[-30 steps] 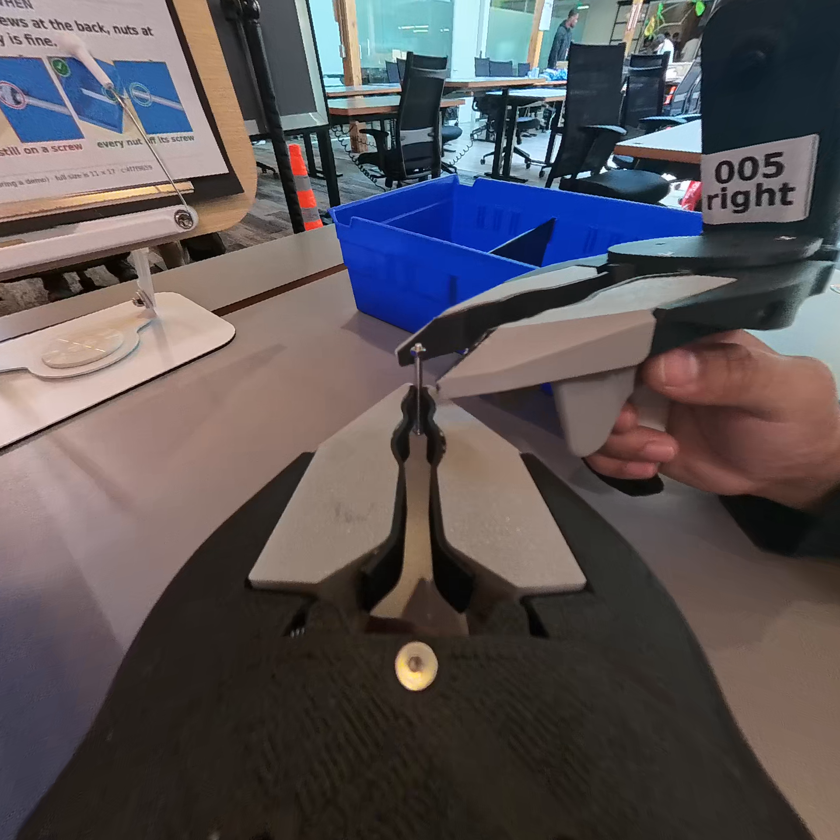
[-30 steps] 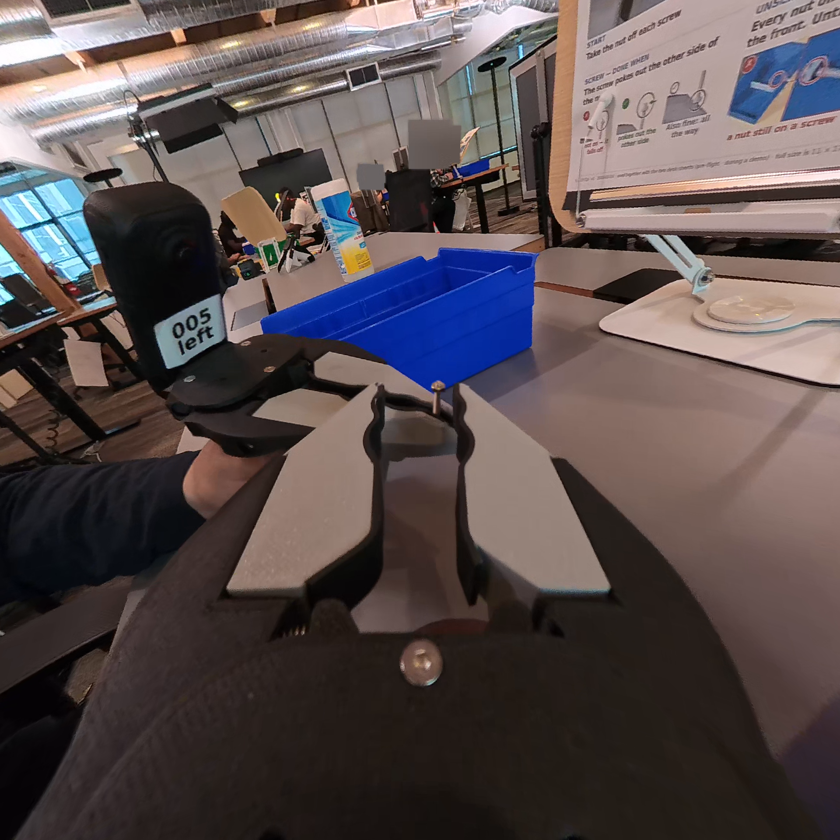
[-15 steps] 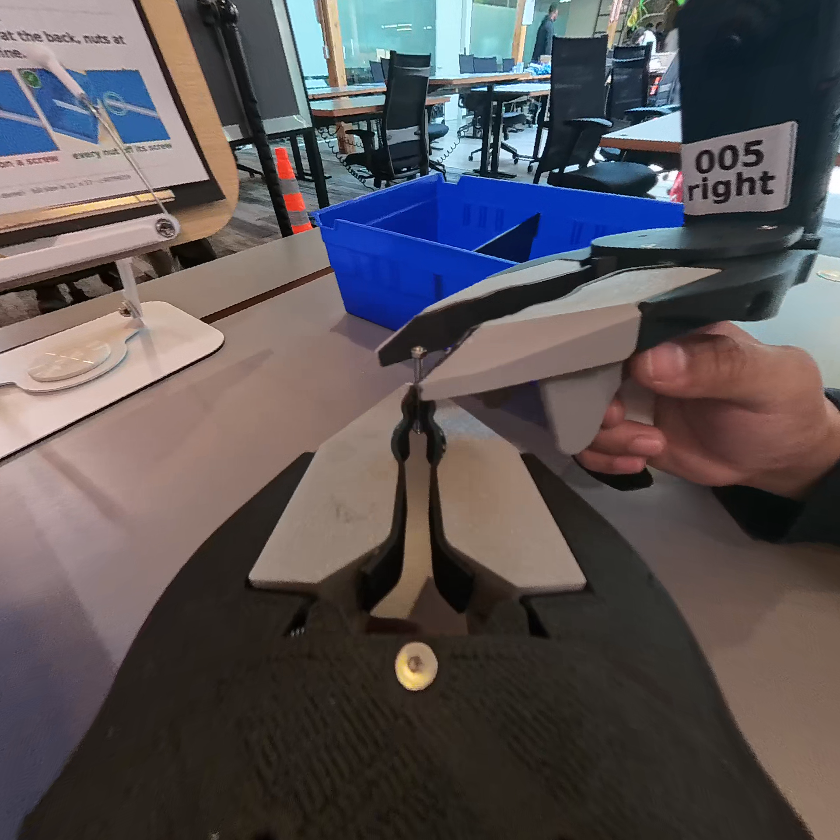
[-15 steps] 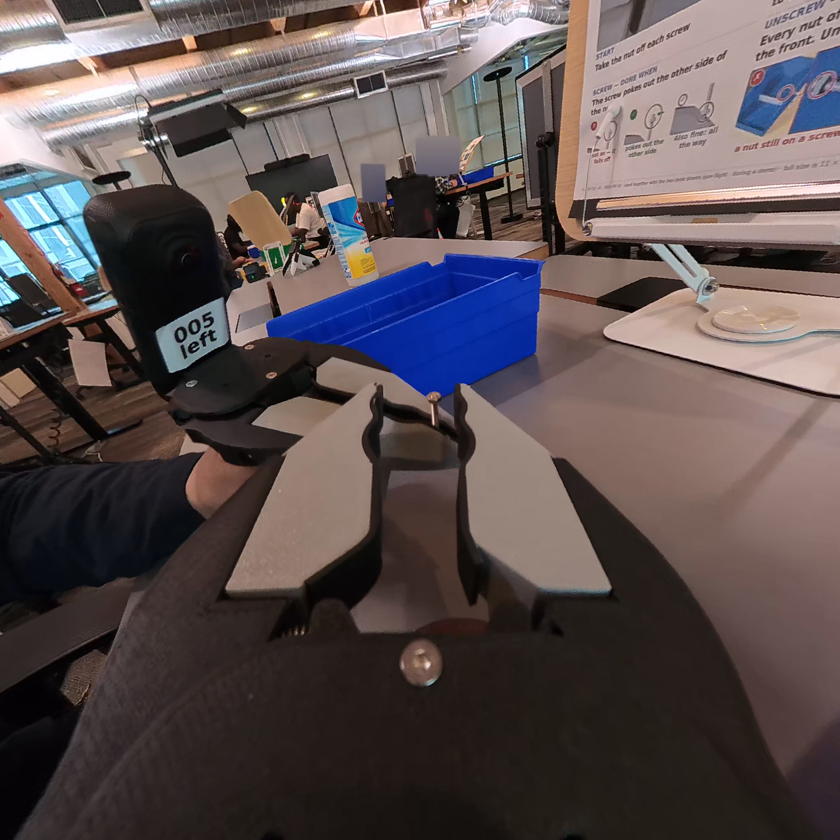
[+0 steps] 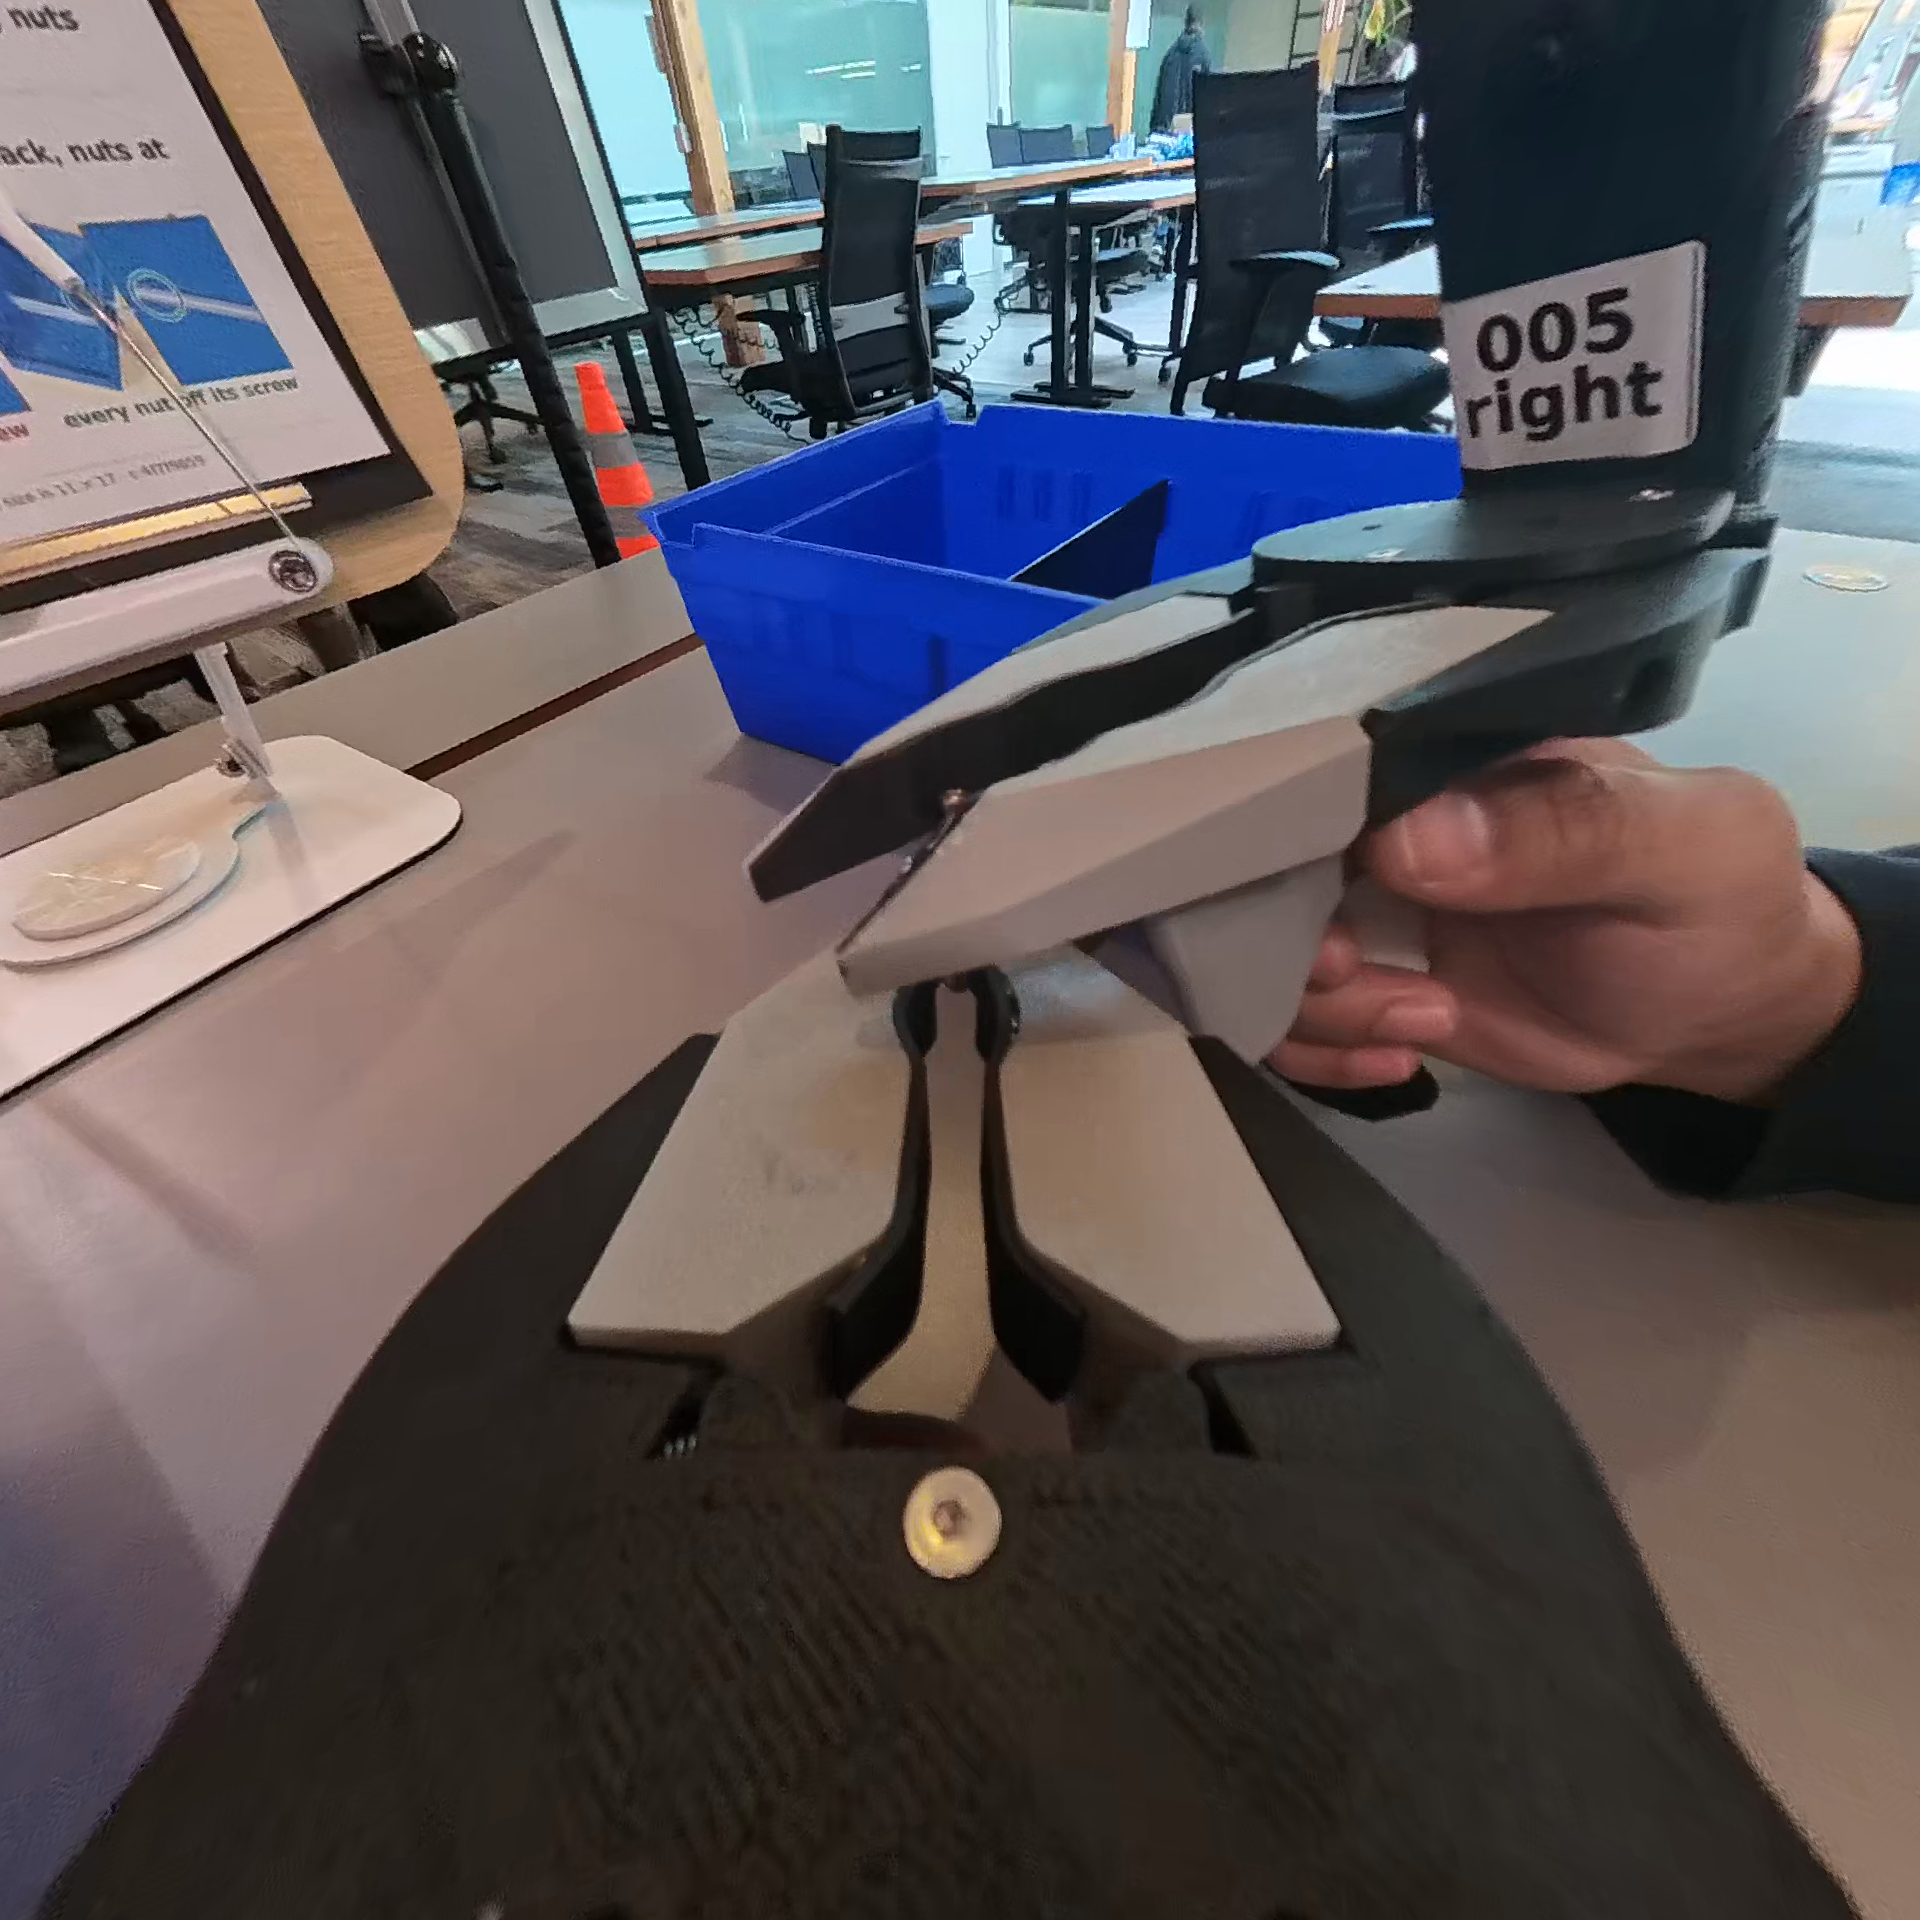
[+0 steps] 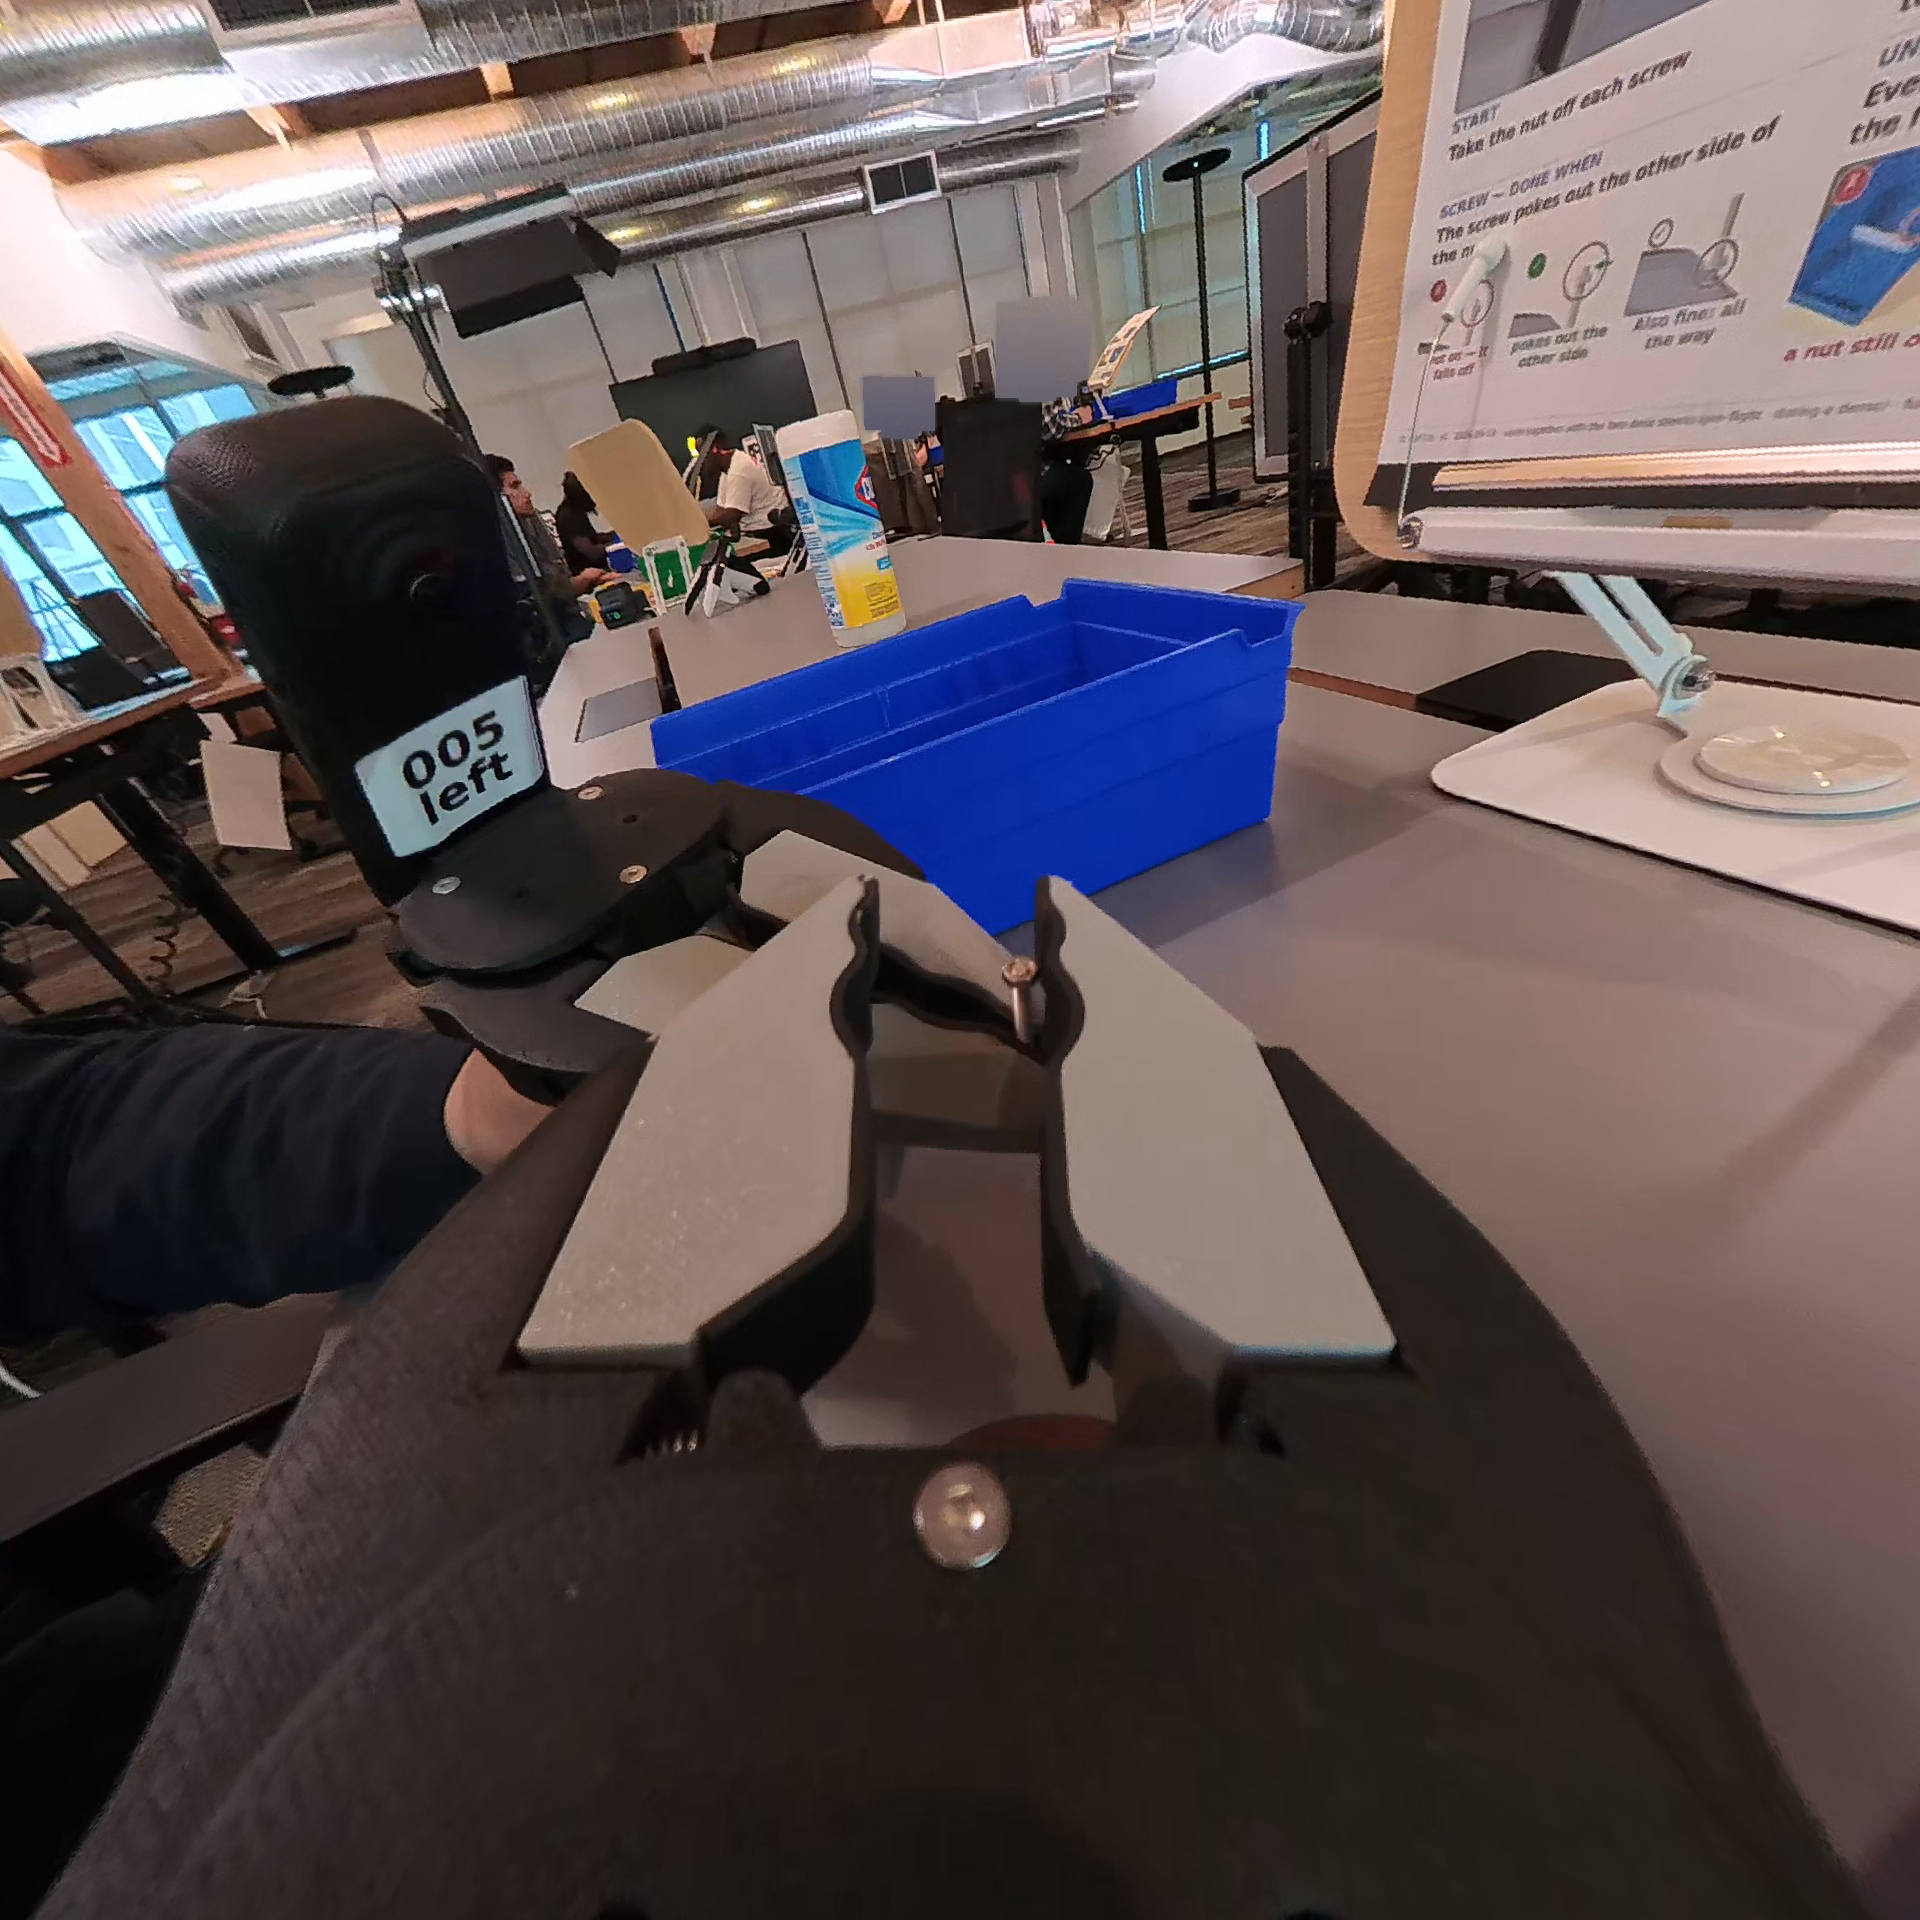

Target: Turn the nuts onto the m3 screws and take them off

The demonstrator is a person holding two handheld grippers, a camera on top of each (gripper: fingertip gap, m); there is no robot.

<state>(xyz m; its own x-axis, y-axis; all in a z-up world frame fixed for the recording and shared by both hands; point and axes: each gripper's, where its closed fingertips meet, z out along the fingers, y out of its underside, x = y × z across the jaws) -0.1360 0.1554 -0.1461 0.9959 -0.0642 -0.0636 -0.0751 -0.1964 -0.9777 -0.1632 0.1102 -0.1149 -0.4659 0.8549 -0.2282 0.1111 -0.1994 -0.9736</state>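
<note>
My left gripper [image 5: 956, 1013] is shut on the lower end of a small metal screw [image 6: 1020, 997] and holds it upright above the grey table [image 5: 364, 1091]. My right gripper [image 6: 956, 925] is open, its fingers on either side of the screw. The screw stands close against the inner face of its right finger [image 6: 1101, 997]. In the left wrist view the right gripper [image 5: 821, 914] reaches in from the right over my left fingertips, with the screw [image 5: 935, 826] showing between its fingers. I cannot make out a nut.
A blue bin [image 5: 831, 644] with a dark divider stands on the table just behind the grippers; it also shows in the right wrist view [image 6: 1039, 790]. A white stand base [image 5: 208, 862] carrying an instruction sheet is at the left. A wipes canister [image 6: 844, 530] stands behind the bin. About 5 cm separates my left fingertips from my right.
The right gripper has moved forward over the left fingertips. The screw, earlier just at its tips, now sits deeper between its open fingers. The left gripper keeps hold of the screw.
</note>
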